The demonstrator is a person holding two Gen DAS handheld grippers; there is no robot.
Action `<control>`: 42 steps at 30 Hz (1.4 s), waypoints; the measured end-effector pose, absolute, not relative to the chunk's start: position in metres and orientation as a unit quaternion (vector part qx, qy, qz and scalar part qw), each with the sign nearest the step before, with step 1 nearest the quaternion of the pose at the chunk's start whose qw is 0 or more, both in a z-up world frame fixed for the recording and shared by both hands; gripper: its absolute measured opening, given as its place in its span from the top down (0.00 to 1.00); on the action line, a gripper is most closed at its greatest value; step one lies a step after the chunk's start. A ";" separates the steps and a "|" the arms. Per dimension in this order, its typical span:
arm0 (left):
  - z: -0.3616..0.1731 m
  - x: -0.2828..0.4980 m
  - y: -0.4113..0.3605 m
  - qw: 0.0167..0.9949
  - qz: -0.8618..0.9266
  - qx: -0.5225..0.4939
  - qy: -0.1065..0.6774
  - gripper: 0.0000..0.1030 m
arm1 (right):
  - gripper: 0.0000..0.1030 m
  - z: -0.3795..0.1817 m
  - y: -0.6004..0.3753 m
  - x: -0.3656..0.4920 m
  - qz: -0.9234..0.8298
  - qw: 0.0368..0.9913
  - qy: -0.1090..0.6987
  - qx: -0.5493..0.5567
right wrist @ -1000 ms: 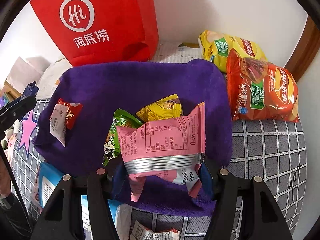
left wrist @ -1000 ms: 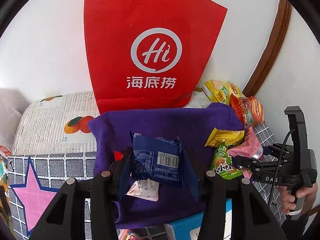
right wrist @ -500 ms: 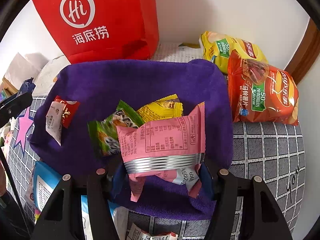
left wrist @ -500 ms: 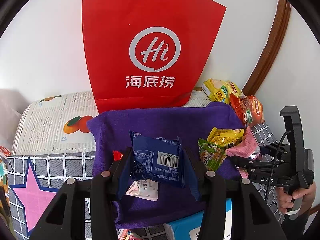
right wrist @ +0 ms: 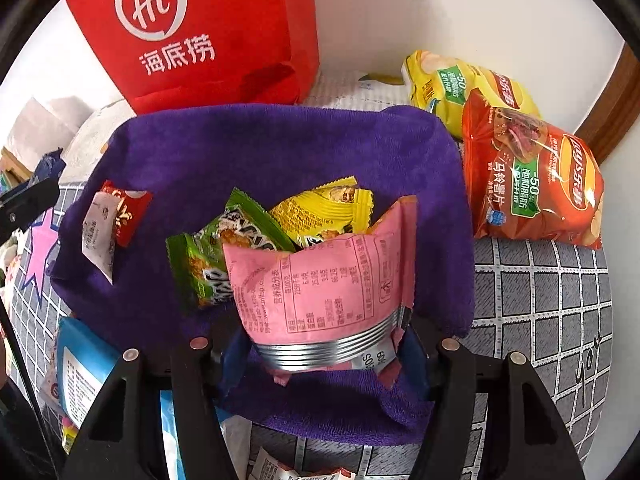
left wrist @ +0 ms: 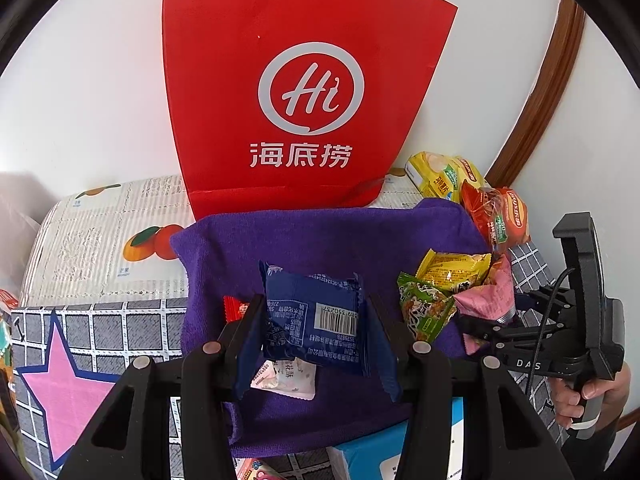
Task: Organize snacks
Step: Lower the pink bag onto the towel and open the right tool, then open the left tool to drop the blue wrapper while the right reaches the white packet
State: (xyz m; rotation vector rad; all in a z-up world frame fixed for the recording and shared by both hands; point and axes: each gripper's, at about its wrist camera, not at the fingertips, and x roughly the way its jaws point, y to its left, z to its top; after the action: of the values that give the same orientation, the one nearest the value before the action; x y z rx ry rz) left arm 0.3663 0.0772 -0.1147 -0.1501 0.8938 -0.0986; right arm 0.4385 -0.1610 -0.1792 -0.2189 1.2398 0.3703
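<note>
The right tongs are easing apart around the pink packet, which stands on end near the purple cloth's front right edge, leaning on the green packet and the yellow packet. Whether the pads have left the foil cannot quite be read from this angle. A clean release means spreading them fully, then lifting straight up so the crimped bottom seam does not snag and drag the pile. The left tongs pinch the blue packet above the cloth's front left part, over the red-and-white sachet; it should be set down flat beside that, clear of the heap.
</note>
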 end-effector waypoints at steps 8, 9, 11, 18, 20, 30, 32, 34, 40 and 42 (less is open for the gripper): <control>-0.117 0.368 0.079 0.895 -0.051 -0.075 0.437 0.54 | 0.25 -0.180 -0.160 0.438 0.163 0.793 0.576 -0.113; -0.118 0.368 0.078 0.894 -0.052 -0.075 0.438 0.54 | 0.25 -0.178 -0.161 0.438 0.162 0.793 0.576 -0.113; -0.120 0.370 0.078 0.893 -0.051 -0.075 0.441 0.54 | 0.25 -0.172 -0.164 0.436 0.158 0.798 0.571 -0.113; -0.129 0.374 0.074 0.885 -0.045 -0.068 0.458 0.54 | 0.25 -0.144 -0.174 0.429 0.155 0.819 0.544 -0.101; -0.133 0.376 0.072 0.881 -0.042 -0.065 0.466 0.54 | 0.25 -0.138 -0.176 0.426 0.157 0.822 0.538 -0.099; -0.151 0.380 0.071 0.864 -0.022 -0.056 0.501 0.54 | 0.25 -0.127 -0.173 0.418 0.163 0.829 0.525 -0.100; -0.152 0.380 0.073 0.862 -0.020 -0.059 0.503 0.54 | 0.25 -0.128 -0.172 0.417 0.163 0.829 0.526 -0.100; -0.153 0.381 0.073 0.861 -0.016 -0.059 0.505 0.54 | 0.25 -0.129 -0.170 0.417 0.165 0.828 0.526 -0.101; -0.158 0.384 0.073 0.856 -0.015 -0.058 0.513 0.53 | 0.25 -0.130 -0.168 0.416 0.168 0.827 0.526 -0.105; -0.159 0.384 0.072 0.856 -0.015 -0.056 0.513 0.52 | 0.25 -0.131 -0.167 0.416 0.169 0.826 0.526 -0.107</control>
State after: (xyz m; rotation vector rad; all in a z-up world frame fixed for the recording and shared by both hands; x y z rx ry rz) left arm 0.3845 0.0716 -0.1587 -0.1185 1.0790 -0.0316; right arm 0.4160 -0.1672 -0.1306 -0.2276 1.1179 0.3592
